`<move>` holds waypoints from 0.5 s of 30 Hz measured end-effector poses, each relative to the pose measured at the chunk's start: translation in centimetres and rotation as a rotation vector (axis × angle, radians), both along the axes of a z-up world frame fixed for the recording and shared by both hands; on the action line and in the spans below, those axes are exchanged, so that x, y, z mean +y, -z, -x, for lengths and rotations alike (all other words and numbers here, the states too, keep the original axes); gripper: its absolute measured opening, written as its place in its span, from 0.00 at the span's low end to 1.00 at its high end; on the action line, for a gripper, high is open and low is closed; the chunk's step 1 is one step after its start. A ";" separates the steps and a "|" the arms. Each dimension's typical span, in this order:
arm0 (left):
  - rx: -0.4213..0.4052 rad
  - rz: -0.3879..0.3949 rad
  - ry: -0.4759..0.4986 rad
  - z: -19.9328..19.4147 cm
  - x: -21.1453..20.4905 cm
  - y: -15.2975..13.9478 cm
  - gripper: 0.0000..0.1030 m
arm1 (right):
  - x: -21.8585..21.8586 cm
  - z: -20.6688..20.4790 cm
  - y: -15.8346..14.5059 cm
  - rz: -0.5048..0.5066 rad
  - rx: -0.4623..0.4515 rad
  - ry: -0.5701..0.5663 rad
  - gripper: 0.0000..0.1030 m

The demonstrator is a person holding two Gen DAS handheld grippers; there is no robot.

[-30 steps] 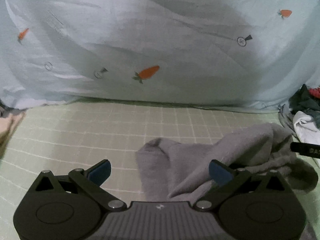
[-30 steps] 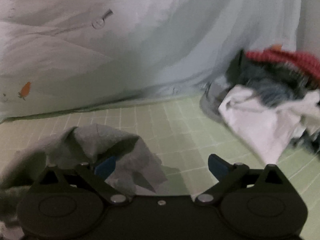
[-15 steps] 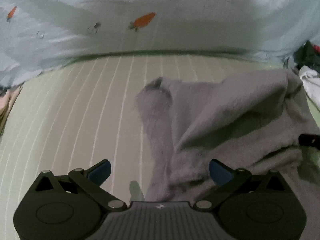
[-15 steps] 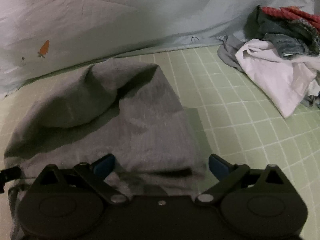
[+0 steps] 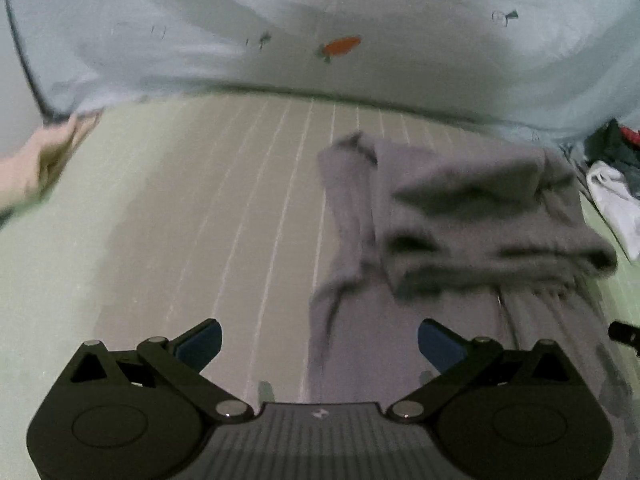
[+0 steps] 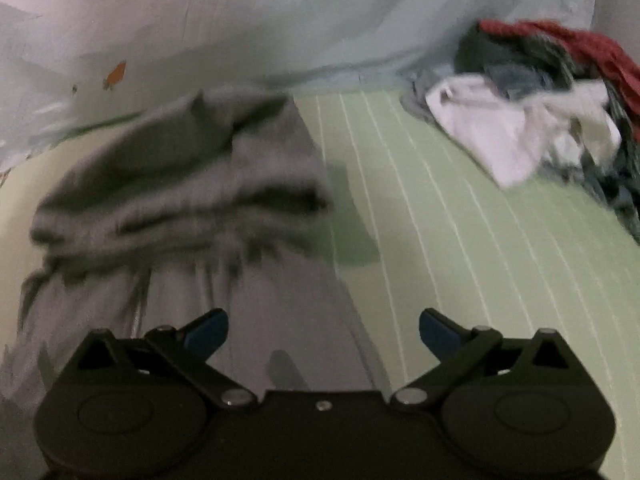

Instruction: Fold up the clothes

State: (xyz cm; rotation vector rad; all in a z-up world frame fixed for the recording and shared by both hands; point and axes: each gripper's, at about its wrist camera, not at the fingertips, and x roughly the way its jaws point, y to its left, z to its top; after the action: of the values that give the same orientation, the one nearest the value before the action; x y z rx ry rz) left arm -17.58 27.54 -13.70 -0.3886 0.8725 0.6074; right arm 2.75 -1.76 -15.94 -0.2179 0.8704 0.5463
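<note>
Tools first, nearest the lenses: the left tool (image 5: 319,340) has its blue-padded fingers (image 5: 200,340) spread wide with nothing between them, and the right tool (image 6: 323,330) is spread the same way, also empty. Both hang just above a grey garment (image 5: 460,216), which lies on a pale green bed sheet (image 5: 180,220) ruled with thin white lines. In the left wrist view the garment sits right of centre, its near part flat under the right-hand finger and its far part bunched into a thick fold. In the right wrist view the same garment (image 6: 192,184) fills the left half, reaching under the left-hand finger, with bare sheet (image 6: 460,240) to its right. Motion blur smears the cloth edges. Further off on the right is a heap of clothes (image 6: 540,112), white, dark and red. At the back rises a light blue quilt (image 5: 360,20) printed with small orange carrots.
</note>
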 end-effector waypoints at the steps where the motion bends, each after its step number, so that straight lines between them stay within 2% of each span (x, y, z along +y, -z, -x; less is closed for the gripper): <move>1: 0.012 0.013 0.003 0.5 -0.6 0.4 1.00 | -0.8 0.6 0.5 0.005 0.012 0.001 1.00; 6: 0.074 0.066 0.015 2.7 -3.5 2.3 1.00 | -4.1 3.5 2.7 0.049 0.090 -0.007 1.00; 15: 0.136 0.148 0.011 5.3 -8.2 4.5 1.00 | -7.0 6.4 3.7 0.068 0.139 -0.075 1.00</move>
State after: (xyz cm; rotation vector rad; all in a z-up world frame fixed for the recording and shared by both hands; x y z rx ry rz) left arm -22.84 19.37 -18.17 -0.4800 1.0533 0.5656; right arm -3.70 -8.72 -19.66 -0.2780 1.0197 0.6080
